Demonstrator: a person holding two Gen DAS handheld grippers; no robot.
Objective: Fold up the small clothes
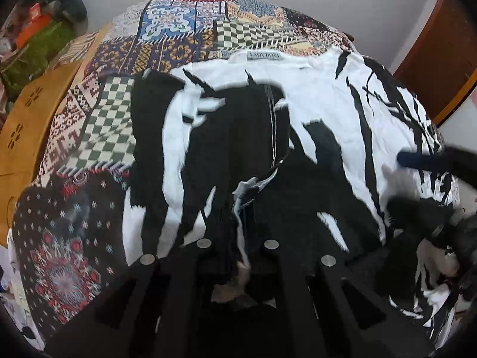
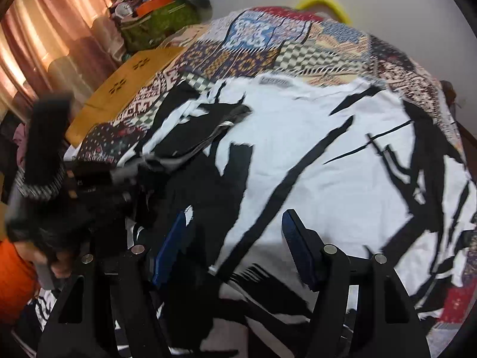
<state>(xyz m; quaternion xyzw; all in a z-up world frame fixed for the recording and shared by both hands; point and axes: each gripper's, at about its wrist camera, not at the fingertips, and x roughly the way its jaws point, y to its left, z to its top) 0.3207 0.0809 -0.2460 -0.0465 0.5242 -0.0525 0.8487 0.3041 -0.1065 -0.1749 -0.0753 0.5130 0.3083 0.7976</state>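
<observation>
A white garment with black brush-stroke print (image 1: 322, 110) lies spread on a patchwork-covered table (image 1: 179, 35), label at the far edge. My left gripper (image 1: 238, 256) is shut on a bunched black-and-white fold of the garment near its left side. In the right wrist view the garment (image 2: 313, 149) fills the middle. My right gripper (image 2: 235, 238) is open just above the garment's near part, its blue-padded fingers (image 2: 298, 244) apart with nothing between them. The right gripper's fingers also show in the left wrist view (image 1: 423, 161). The left gripper and the hand on it show at the left of the right wrist view (image 2: 89, 185).
A wooden chair back (image 1: 26, 119) stands at the table's left. A green box with clutter (image 2: 161, 18) sits beyond it, by pink curtains (image 2: 35, 35). A yellow object (image 2: 325, 3) shows past the far table edge. A brown door frame (image 1: 435, 53) is at the right.
</observation>
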